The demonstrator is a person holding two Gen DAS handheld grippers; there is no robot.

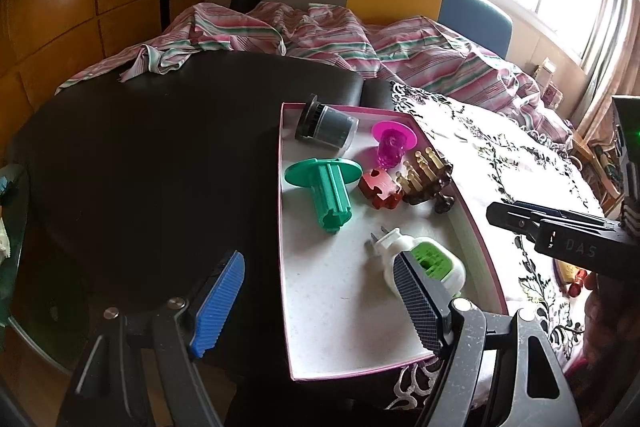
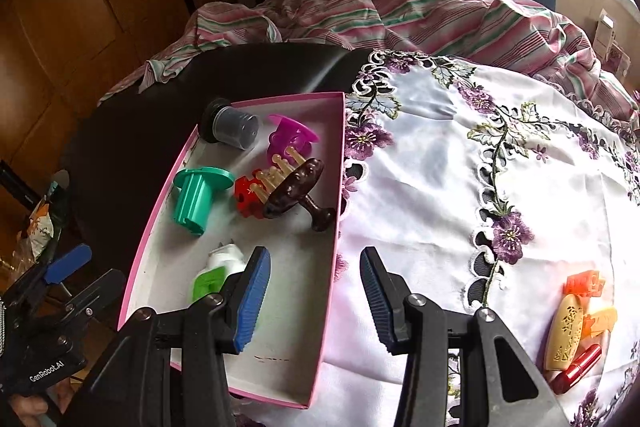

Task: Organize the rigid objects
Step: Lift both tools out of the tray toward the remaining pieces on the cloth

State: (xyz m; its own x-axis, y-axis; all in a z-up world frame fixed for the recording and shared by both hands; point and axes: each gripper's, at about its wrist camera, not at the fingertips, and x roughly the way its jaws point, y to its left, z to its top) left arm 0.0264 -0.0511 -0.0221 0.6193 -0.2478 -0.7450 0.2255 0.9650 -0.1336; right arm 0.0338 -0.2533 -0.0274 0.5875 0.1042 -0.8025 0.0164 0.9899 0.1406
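A pink-rimmed box (image 1: 478, 247) (image 2: 160, 223) holds a grey cup with a black lid (image 1: 326, 125) (image 2: 232, 125), a magenta piece (image 1: 392, 143) (image 2: 290, 137), a green spool (image 1: 328, 187) (image 2: 196, 195), a red piece (image 1: 380, 187) (image 2: 246, 199), a brown massage brush (image 1: 426, 179) (image 2: 296, 187) and a white-green plug-in device (image 1: 424, 263) (image 2: 218, 269). My left gripper (image 1: 320, 303) is open and empty over the box's near left edge. My right gripper (image 2: 314, 301) is open and empty over the box's right wall. Several small orange, cream and red objects (image 2: 580, 323) lie on the cloth at right.
The box sits on a black table (image 1: 140, 167) beside a white floral embroidered cloth (image 2: 460, 167). A striped sheet (image 1: 320, 31) lies on the bed behind. The right gripper's body (image 1: 560, 239) shows in the left wrist view; the left gripper's body (image 2: 48, 307) shows in the right wrist view.
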